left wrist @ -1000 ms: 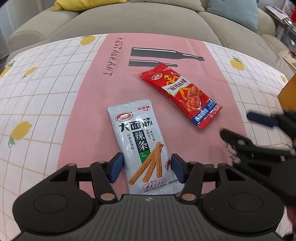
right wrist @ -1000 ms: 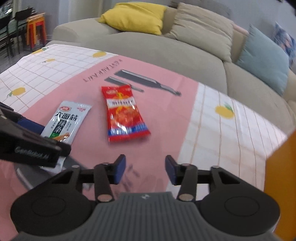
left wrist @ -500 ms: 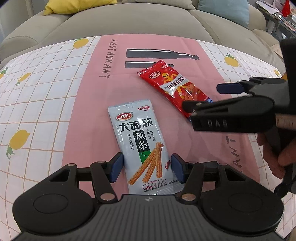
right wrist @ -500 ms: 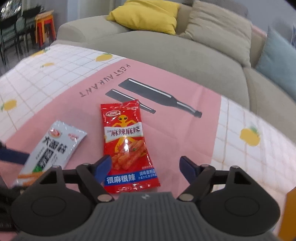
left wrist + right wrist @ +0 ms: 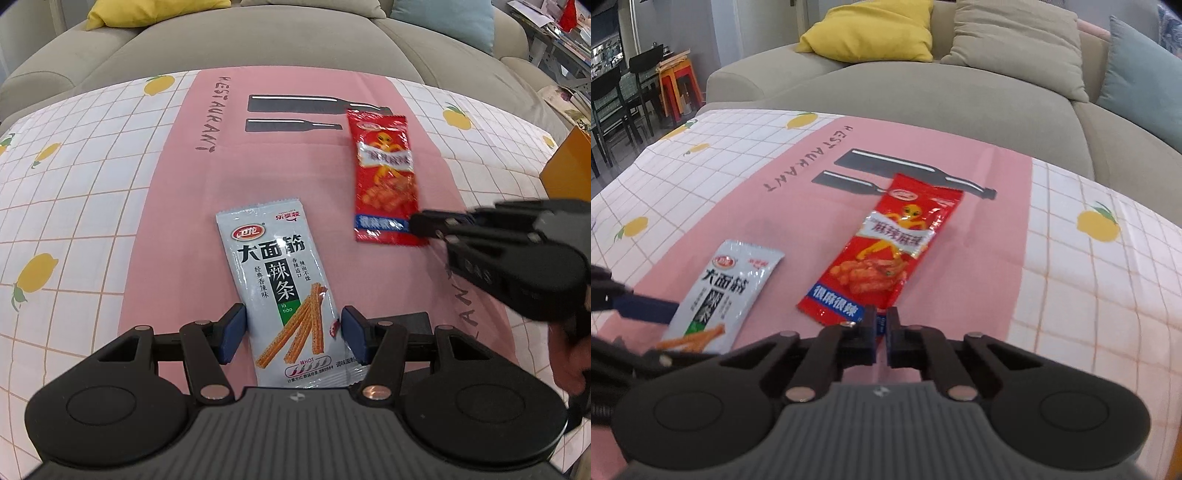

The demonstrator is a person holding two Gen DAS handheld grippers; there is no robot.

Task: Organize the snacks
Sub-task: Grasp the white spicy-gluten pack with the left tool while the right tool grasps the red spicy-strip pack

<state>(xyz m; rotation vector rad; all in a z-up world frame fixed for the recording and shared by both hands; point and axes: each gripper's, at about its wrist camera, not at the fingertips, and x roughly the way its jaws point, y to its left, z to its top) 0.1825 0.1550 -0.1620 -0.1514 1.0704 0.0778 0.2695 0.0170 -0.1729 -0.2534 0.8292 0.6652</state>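
My right gripper (image 5: 881, 334) has just clamped its jaws together on the near bottom edge of the red snack packet (image 5: 890, 243), pinching the thin seal so I can drag or lift the packet without crushing what is inside; the packet lies flat on the pink band of the tablecloth (image 5: 92, 192), its top end touching the printed bottles. My left gripper (image 5: 293, 338) hangs with jaws apart, straddling the lower part of the grey snack packet (image 5: 280, 288); the left pad stands just clear of its edge, while the right pad sits close against the other edge, though I cannot tell if it touches, so I judge this one is framed for a grab, not held. The two packets lie near each other but apart, so neither blocks the other. An orange box (image 5: 569, 166) stands at the right edge of the table, likely where the snacks go, and the sofa (image 5: 923, 96) with its cushions lies beyond
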